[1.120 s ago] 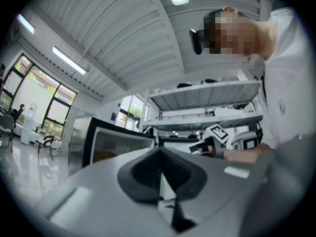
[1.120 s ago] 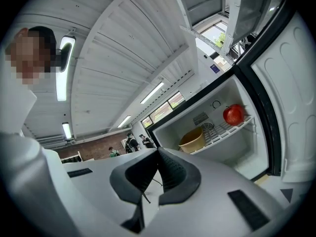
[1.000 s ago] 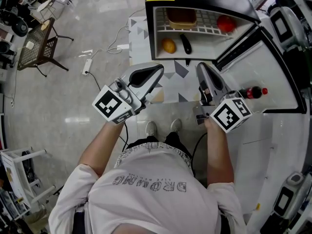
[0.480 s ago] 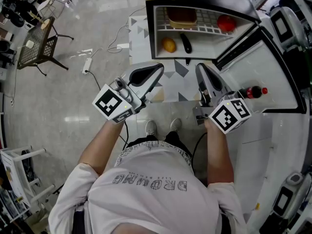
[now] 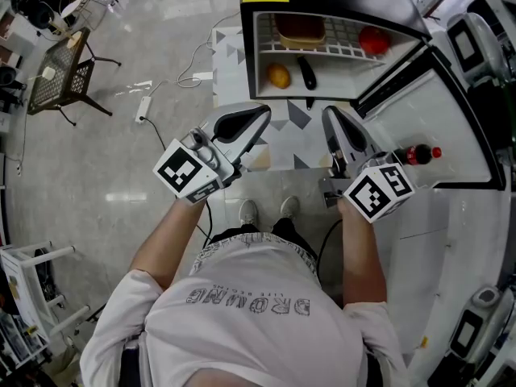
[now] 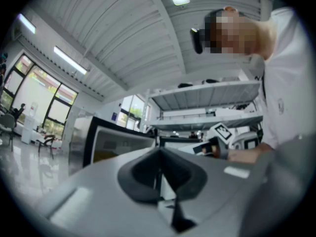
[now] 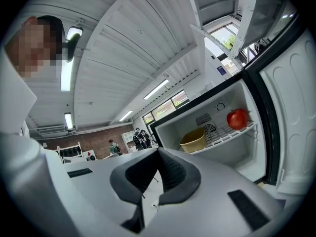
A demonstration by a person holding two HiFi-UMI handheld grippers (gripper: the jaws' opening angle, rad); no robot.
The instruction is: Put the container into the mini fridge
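Tan and round, the container (image 5: 300,27) sits inside the mini fridge (image 5: 262,55), on the upper wire shelf (image 5: 343,51) towards its left side. Whether it holds anything cannot be made out from above. In the right gripper view the same container (image 7: 193,141) stands upright on the shelf, its inside hidden by its wall. A red round fruit (image 5: 373,39) lies on the same shelf, well apart from the container, near the right wall. Below the shelf, on the fridge floor, an orange fruit (image 5: 279,76) lies just beside a dark oblong object (image 5: 307,72) that is too small to identify. The fridge door (image 5: 435,119) is swung wide open to the right, and a dark bottle with a red cap (image 5: 415,153) lies on its side in the door's rack.

Both tools are held up in front of the person, short of the fridge opening. The left gripper (image 5: 262,118) has its jaws pressed together with nothing between them. The right gripper (image 5: 330,118) is the same, pads closed on each other and empty, and its camera looks straight into the open fridge
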